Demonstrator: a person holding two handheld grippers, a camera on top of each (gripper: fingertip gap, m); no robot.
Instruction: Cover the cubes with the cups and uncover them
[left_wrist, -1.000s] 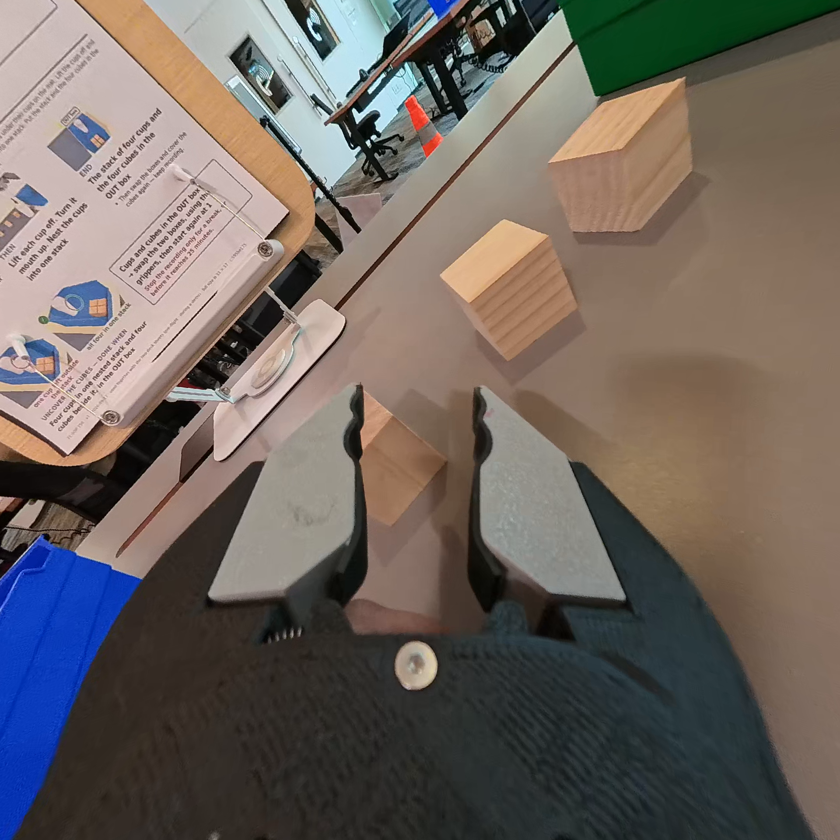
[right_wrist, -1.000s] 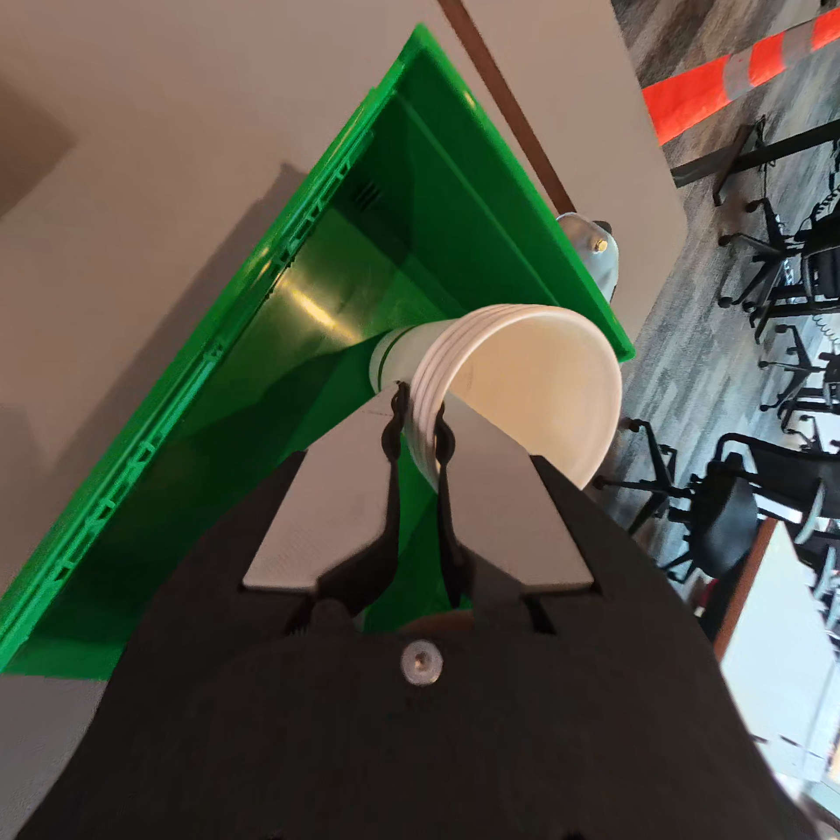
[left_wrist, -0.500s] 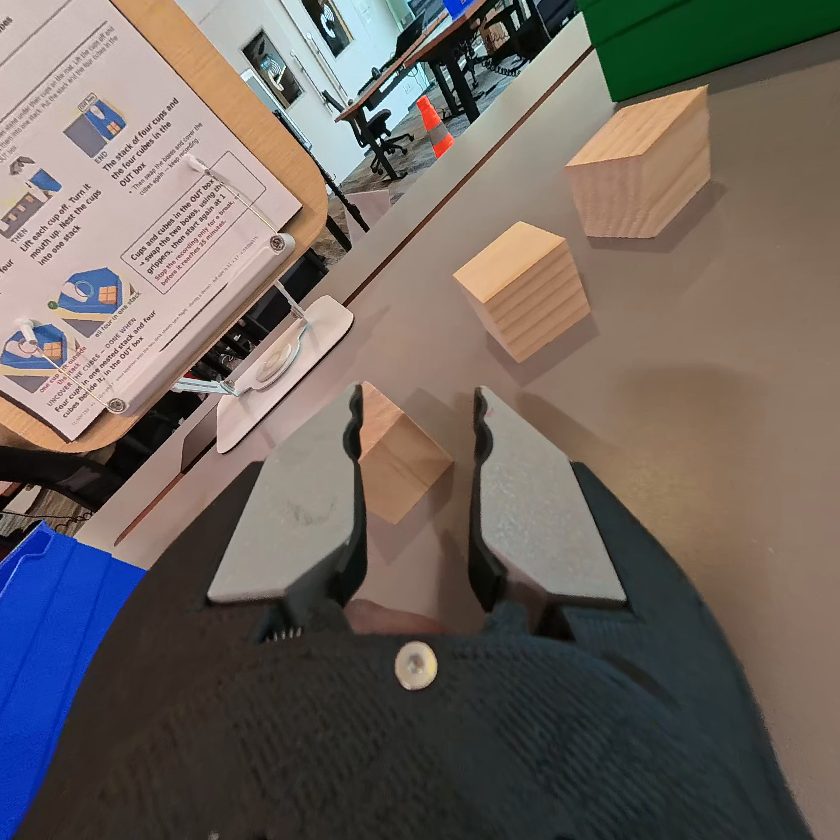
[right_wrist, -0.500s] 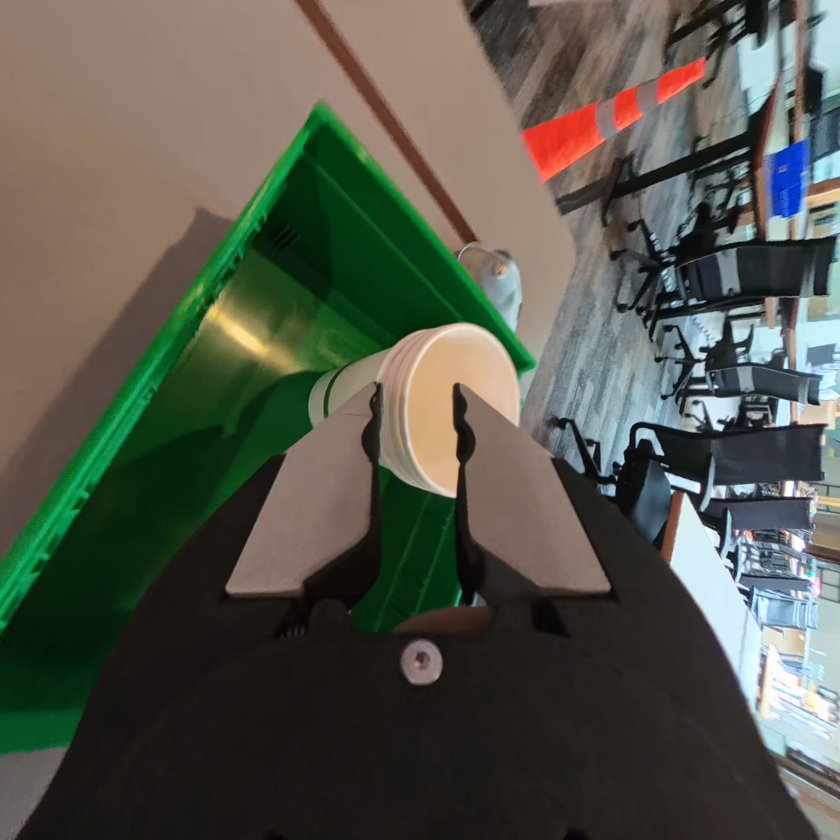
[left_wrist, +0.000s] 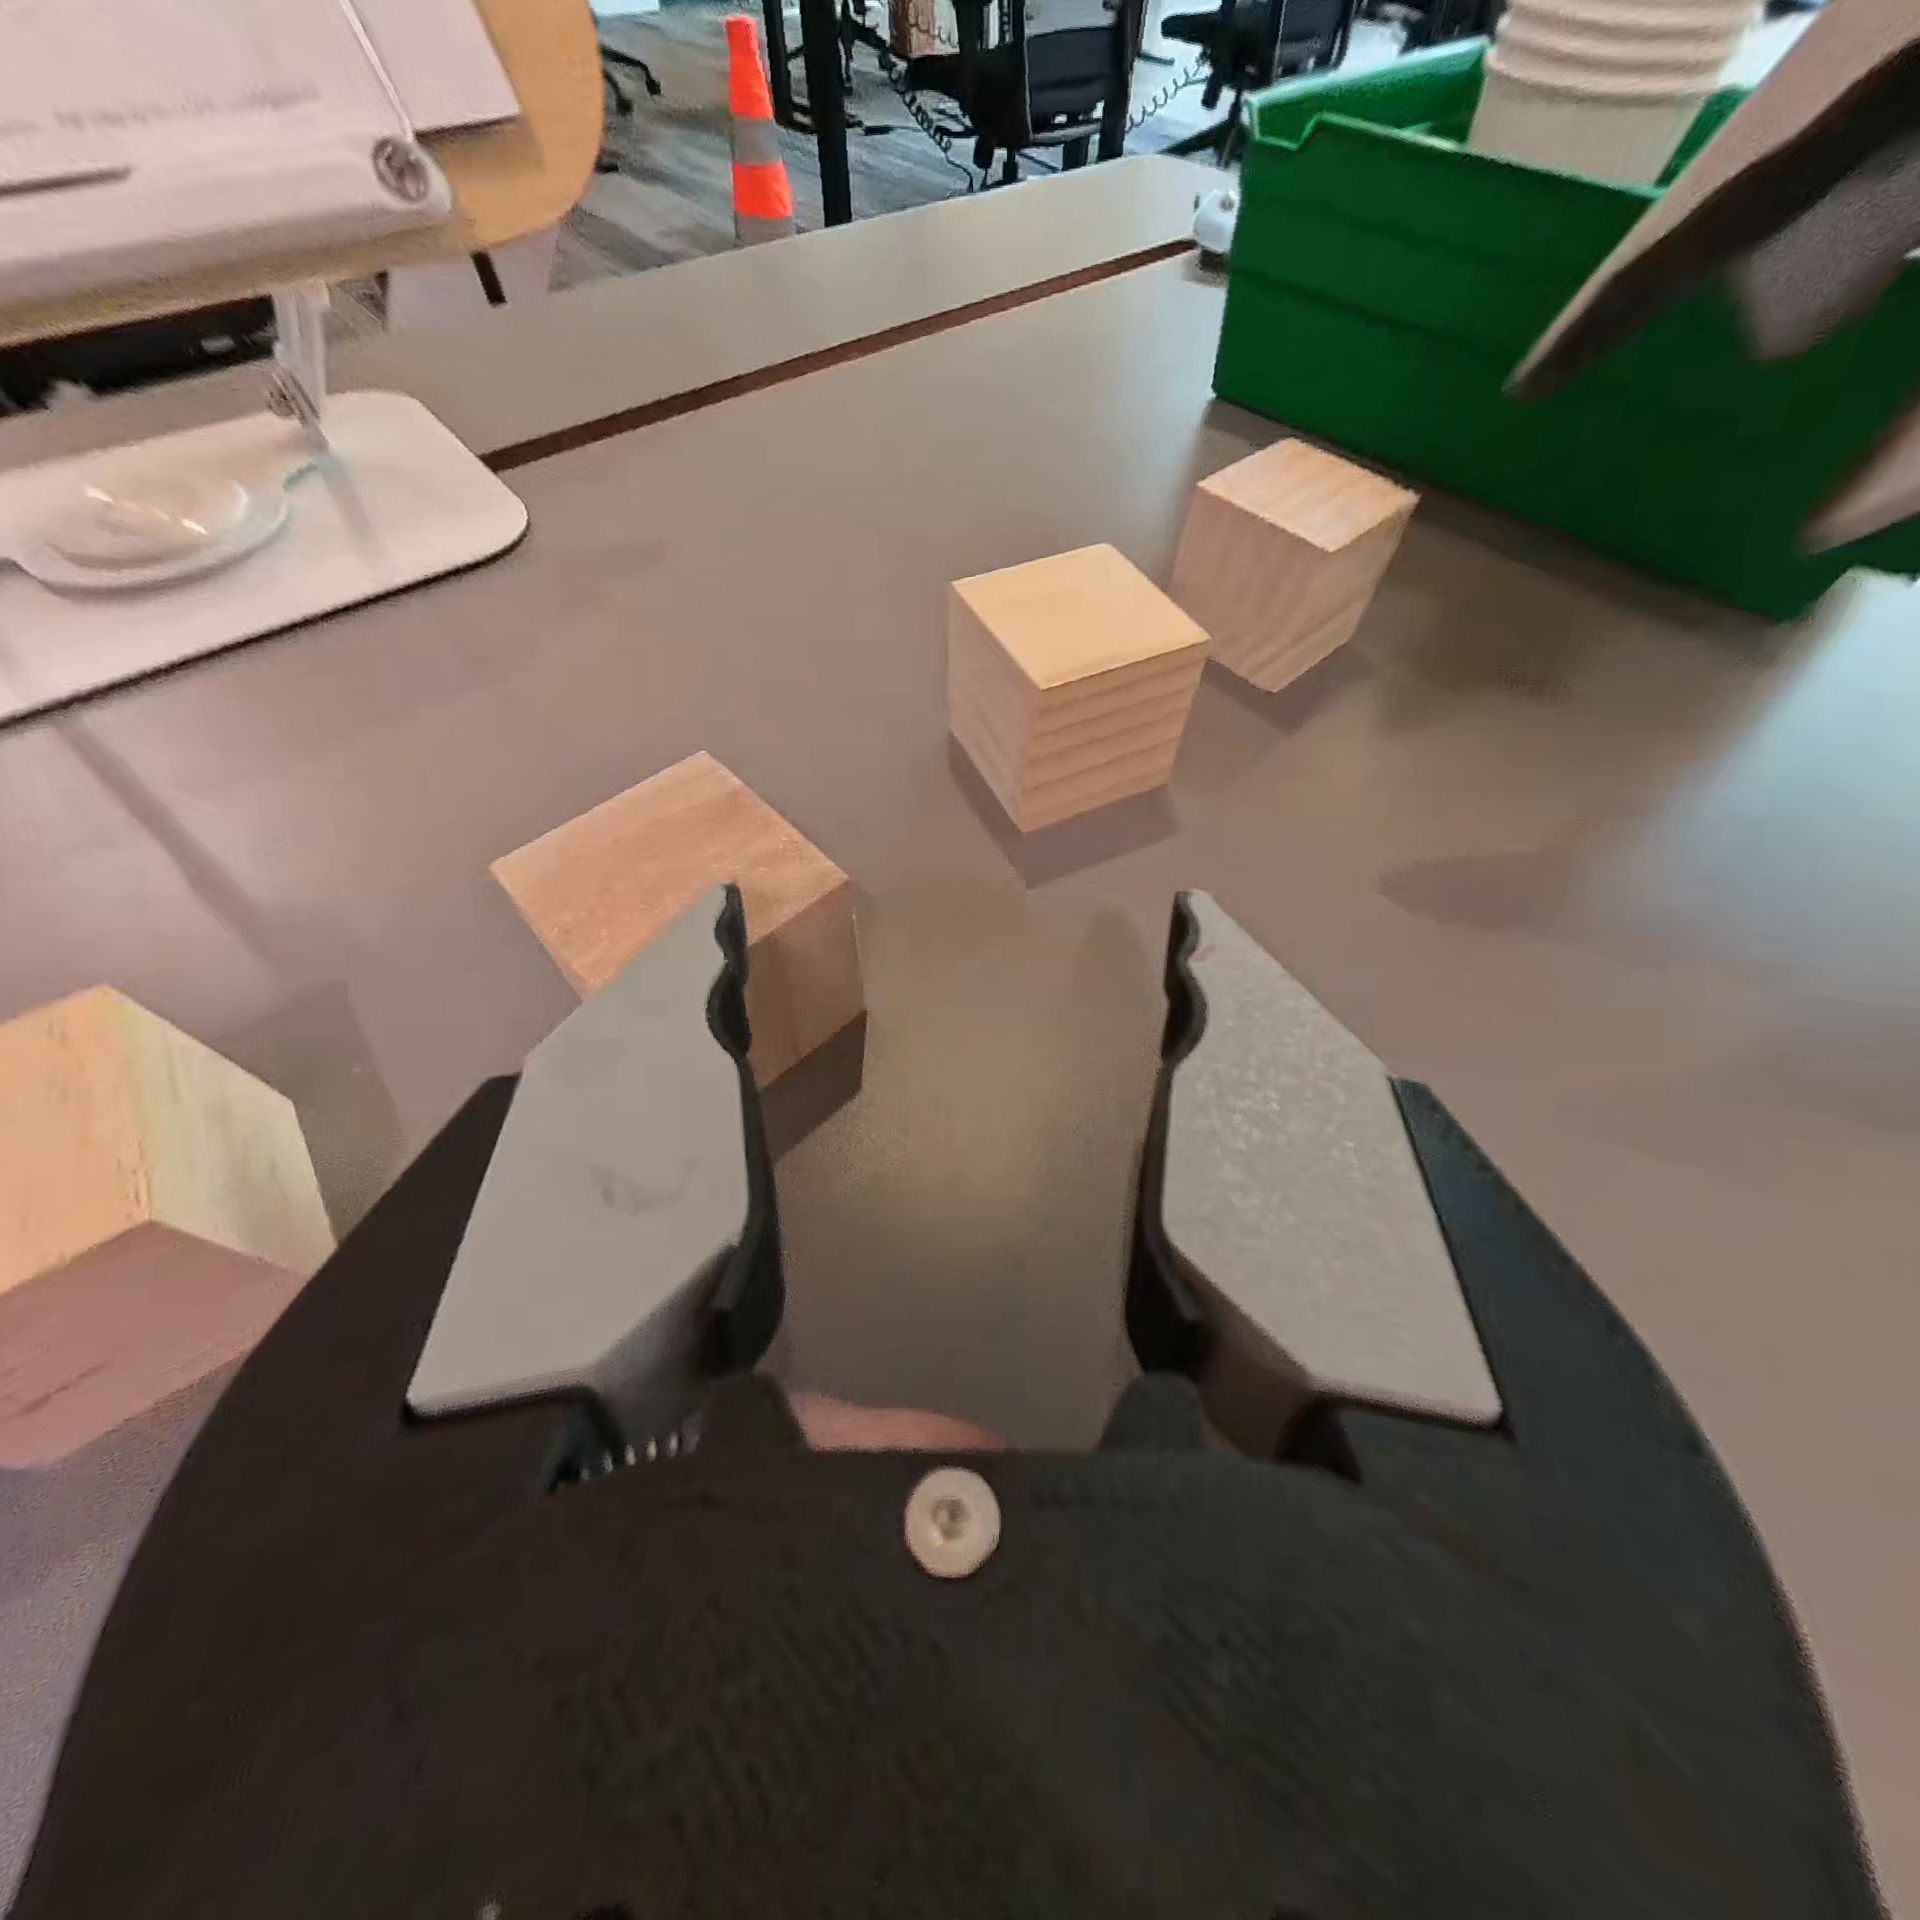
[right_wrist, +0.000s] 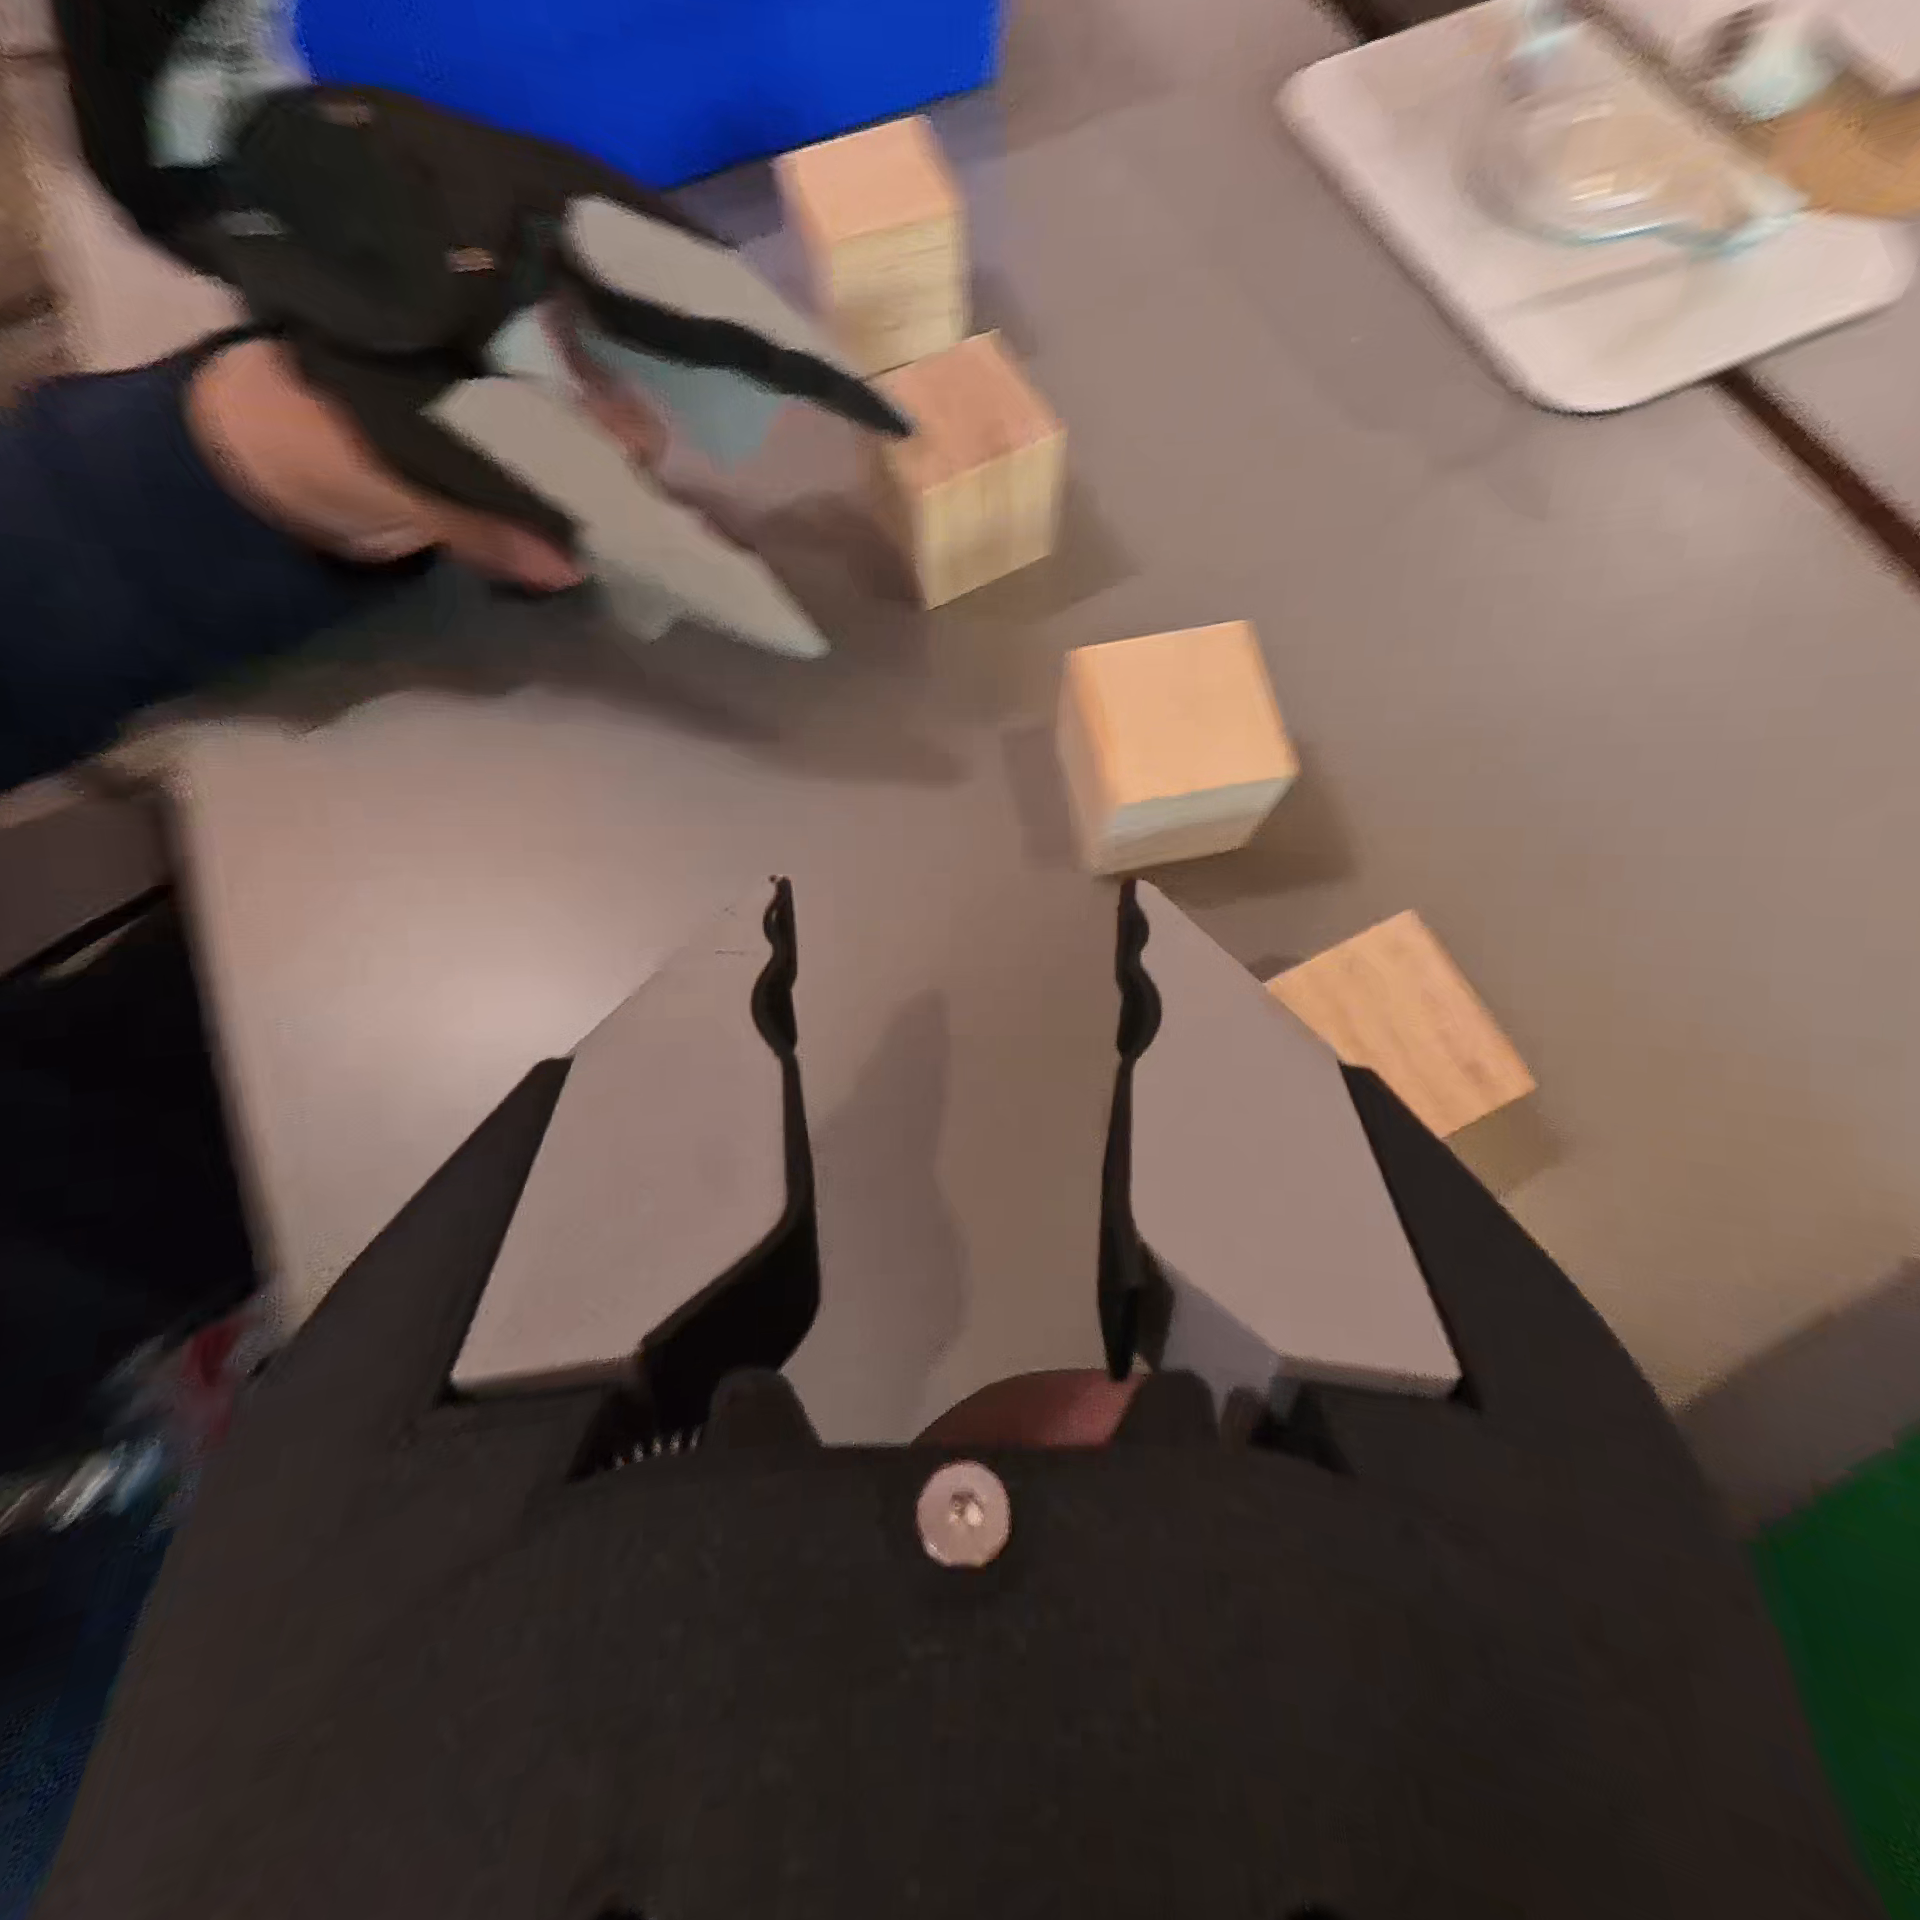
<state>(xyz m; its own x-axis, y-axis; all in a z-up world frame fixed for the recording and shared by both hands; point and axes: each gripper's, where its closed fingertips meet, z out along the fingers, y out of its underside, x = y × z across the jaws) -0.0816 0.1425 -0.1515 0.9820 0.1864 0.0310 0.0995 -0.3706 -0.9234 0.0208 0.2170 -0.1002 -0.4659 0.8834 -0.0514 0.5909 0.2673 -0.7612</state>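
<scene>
Several wooden cubes stand on the grey table (left_wrist: 1558, 1039). In the left wrist view my left gripper (left_wrist: 951, 925) is open and empty, low over the table. One cube (left_wrist: 644, 883) is just past its left finger, another (left_wrist: 1075, 675) is ahead, a third (left_wrist: 1288, 556) is farther off and a fourth (left_wrist: 114, 1132) is at the lower left. A stack of white cups (left_wrist: 1600, 83) stands in the green bin (left_wrist: 1403, 312). My right gripper (right_wrist: 951, 894) is open and empty above the table, with one cube (right_wrist: 1174, 743) just ahead of it and another (right_wrist: 1397, 1023) to its right.
A blue bin (right_wrist: 644, 73) lies beyond the far cubes. A white stand base (left_wrist: 312, 520) carries an instruction board (left_wrist: 208, 135) at the left. The blurred fingers (left_wrist: 1714, 208) of my right gripper hang over the green bin. The left gripper (right_wrist: 847, 540) and a hand show in the right wrist view. About 9 centimeters separates my right fingertips from the cube (right_wrist: 1174, 743).
My right gripper let go of the cup stack in the green bin, opened and swung away over the table. My left gripper opened wider and turned toward the cubes.
</scene>
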